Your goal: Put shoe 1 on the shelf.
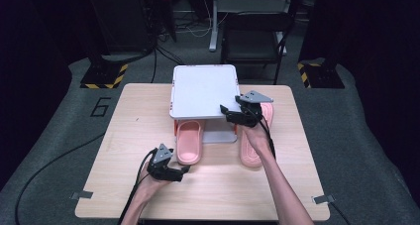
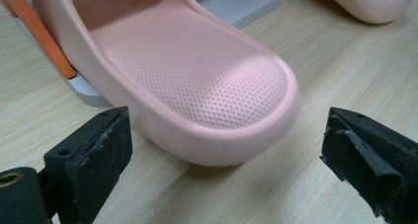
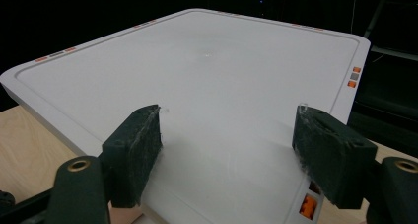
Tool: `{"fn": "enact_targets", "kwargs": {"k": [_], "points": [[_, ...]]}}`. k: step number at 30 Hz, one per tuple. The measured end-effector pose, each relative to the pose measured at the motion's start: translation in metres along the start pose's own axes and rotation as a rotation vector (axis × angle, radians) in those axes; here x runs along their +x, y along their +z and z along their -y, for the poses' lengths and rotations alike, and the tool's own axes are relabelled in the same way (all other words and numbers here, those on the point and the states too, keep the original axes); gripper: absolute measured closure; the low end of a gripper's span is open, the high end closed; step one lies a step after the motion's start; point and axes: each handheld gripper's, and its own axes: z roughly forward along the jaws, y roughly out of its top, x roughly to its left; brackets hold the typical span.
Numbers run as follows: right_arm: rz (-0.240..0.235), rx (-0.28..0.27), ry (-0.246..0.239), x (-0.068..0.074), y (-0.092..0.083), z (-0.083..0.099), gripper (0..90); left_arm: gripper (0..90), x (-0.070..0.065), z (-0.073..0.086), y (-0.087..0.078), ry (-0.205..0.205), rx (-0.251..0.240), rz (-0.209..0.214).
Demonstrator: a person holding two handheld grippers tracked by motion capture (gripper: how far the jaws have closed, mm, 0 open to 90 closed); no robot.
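The left hand-held gripper (image 1: 184, 170) is wide open behind the pink slipper (image 1: 188, 140), half under the white rack (image 1: 203, 90) mid-bench, likely to push it in. The right hand-held gripper (image 1: 224, 109), also wide, holds nothing above the rack's front right corner.

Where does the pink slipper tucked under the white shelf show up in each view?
High view: the pink slipper lies mid-table, toe under the white shelf, heel toward the left gripper.
Left gripper view: its heel sits centre, between the open jaws without touching them.
Right gripper view: not in it; the shelf top lies ahead.
Shared landmark: the white shelf with orange trim.
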Motion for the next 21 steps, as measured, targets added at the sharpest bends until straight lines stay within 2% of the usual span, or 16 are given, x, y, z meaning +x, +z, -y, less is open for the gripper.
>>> {"fn": "enact_targets", "kwargs": {"k": [3,4,5,6,9,10,12,15,21], "points": [[0.001,-0.004,0.001,0.001,0.001,0.000,26.4,7.5,0.000,-0.003,0.009,0.010,0.024,-0.039],[0.003,-0.003,0.001,0.001,0.000,0.000,26.4,7.5,-0.001,-0.003,0.011,-0.007,0.019,-0.032],[0.003,-0.003,0.001,0.001,0.000,0.000,26.4,7.5,-0.001,-0.005,0.013,-0.005,0.014,-0.042],[0.003,0.000,0.001,0.000,0.000,0.000,26.4,8.3,0.001,-0.006,0.015,0.017,0.016,-0.061],[0.000,0.001,0.001,0.000,0.000,0.000,26.9,10.2,0.000,-0.011,0.021,-0.004,0.011,-0.095],[-0.001,0.001,0.002,0.000,0.000,0.000,27.0,10.3,0.002,-0.014,0.022,0.009,0.006,-0.112],[-0.002,0.003,-0.006,0.000,0.000,0.000,27.1,10.7,0.007,-0.017,0.029,-0.016,-0.001,-0.136],[-0.001,0.001,-0.001,0.000,0.000,0.000,27.3,10.9,0.012,-0.020,0.036,-0.074,-0.010,-0.148],[-0.005,0.002,0.002,-0.001,-0.001,0.000,27.8,10.9,0.022,-0.028,0.050,-0.108,-0.015,-0.173]]}}
